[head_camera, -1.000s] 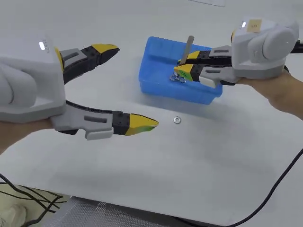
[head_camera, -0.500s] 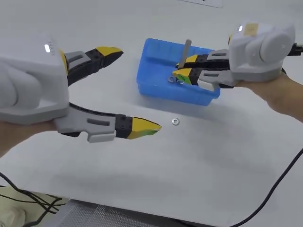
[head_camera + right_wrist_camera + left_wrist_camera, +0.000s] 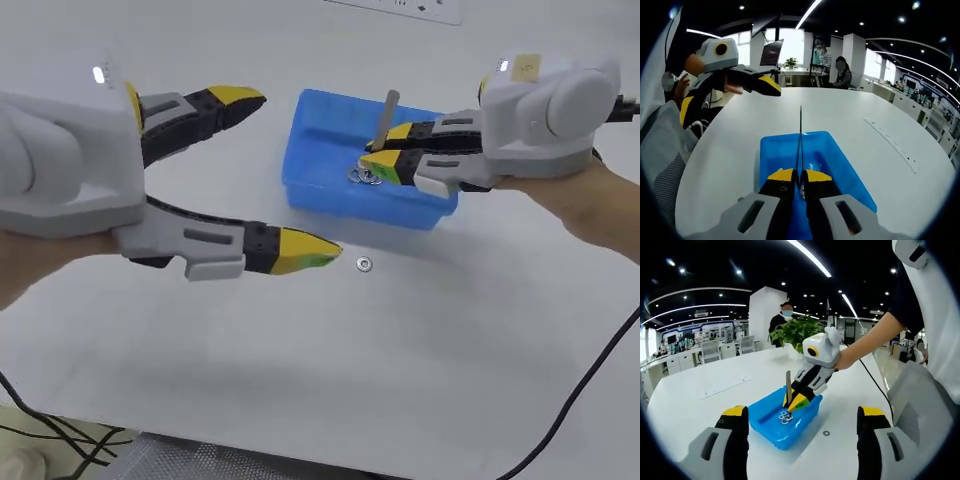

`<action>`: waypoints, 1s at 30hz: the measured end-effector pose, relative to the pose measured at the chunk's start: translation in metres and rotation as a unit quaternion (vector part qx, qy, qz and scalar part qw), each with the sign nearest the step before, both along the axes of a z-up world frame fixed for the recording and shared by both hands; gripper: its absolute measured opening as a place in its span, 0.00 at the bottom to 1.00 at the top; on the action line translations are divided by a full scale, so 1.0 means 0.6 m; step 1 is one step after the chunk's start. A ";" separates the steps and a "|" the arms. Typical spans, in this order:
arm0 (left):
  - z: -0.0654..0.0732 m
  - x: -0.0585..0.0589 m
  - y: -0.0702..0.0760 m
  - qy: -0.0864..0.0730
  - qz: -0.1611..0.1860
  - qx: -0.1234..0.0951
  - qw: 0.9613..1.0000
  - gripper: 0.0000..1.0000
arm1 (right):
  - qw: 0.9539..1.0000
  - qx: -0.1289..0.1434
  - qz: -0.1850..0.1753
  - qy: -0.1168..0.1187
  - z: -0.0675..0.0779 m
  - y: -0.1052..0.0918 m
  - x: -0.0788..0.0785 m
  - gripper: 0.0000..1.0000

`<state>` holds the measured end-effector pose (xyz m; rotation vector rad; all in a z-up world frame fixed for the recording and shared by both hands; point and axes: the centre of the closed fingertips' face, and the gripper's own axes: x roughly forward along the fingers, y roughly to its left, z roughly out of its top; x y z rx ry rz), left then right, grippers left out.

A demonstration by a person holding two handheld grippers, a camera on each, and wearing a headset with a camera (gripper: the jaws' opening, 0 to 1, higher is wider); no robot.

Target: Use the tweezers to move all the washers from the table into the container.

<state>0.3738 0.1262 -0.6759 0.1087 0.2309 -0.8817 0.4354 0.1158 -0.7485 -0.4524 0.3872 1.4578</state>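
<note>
Washers (image 3: 366, 176) lie bunched in the blue container (image 3: 318, 128) on the white bench (image 3: 380, 370), while a lone washer (image 3: 364, 264) sits on the bench just in front of the container's near wall. The right gripper (image 3: 385, 162) hangs over the container, its jaws pressed together on a pair of metal tweezers (image 3: 387, 110). The tweezers stand nearly upright between the yellow tips in the head view, and the right gripper view shows them running straight ahead over the container's blue floor. The tweezer end nearest the washers is hidden behind the jaws, so whether it touches them cannot be told. The left gripper (image 3: 297, 175) is to the left of the container, its jaws spread wide apart and holding nothing. Its lower yellow tip is near the lone washer but apart from it. In the left gripper view the container sits between the two open jaws, the lone washer to its right on the bench.
</note>
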 end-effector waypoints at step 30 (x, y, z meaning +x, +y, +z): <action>0.021 0.083 -0.055 0.009 -0.098 -0.017 0.995 0.21 | 0.999 0.005 0.044 -0.015 0.016 0.014 -0.025 0.08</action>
